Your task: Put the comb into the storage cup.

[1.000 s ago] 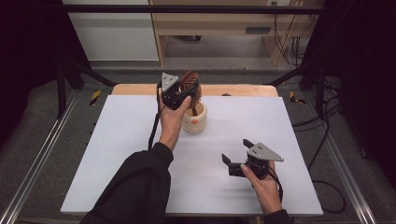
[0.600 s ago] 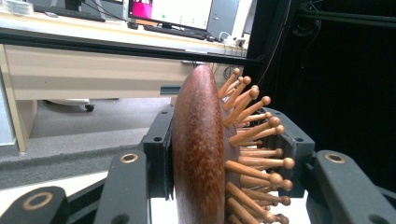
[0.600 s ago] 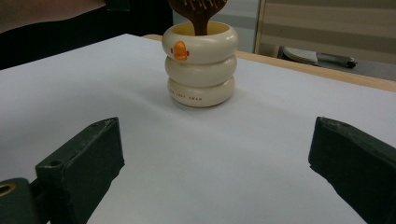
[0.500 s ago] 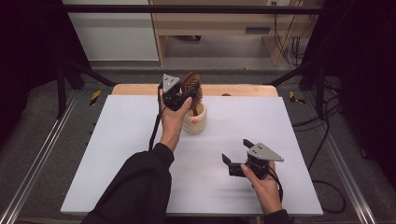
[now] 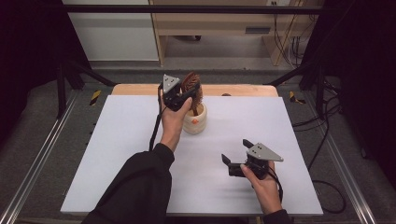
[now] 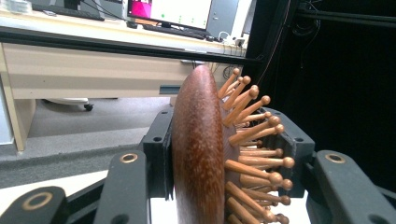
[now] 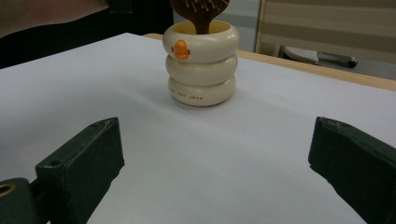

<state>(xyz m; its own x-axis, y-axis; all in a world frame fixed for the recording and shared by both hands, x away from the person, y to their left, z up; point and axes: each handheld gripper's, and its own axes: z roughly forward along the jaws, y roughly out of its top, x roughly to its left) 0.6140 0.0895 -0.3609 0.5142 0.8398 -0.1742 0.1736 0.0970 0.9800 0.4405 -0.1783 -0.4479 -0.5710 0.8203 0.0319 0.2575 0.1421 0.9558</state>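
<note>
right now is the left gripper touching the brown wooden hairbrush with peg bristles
Touching. The left gripper view shows the left gripper clamped on the brown wooden hairbrush, one jaw against its smooth back, the other among its pegs.

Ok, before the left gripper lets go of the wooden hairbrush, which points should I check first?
1. Left gripper shut on the hairbrush head: ok.
2. Brush handle inside the cream cup: ok.
3. Handle touching the cup's bottom: cannot tell.
4. Cup upright on the white table: ok.
5. Right gripper open, apart from the cup: ok.
</note>
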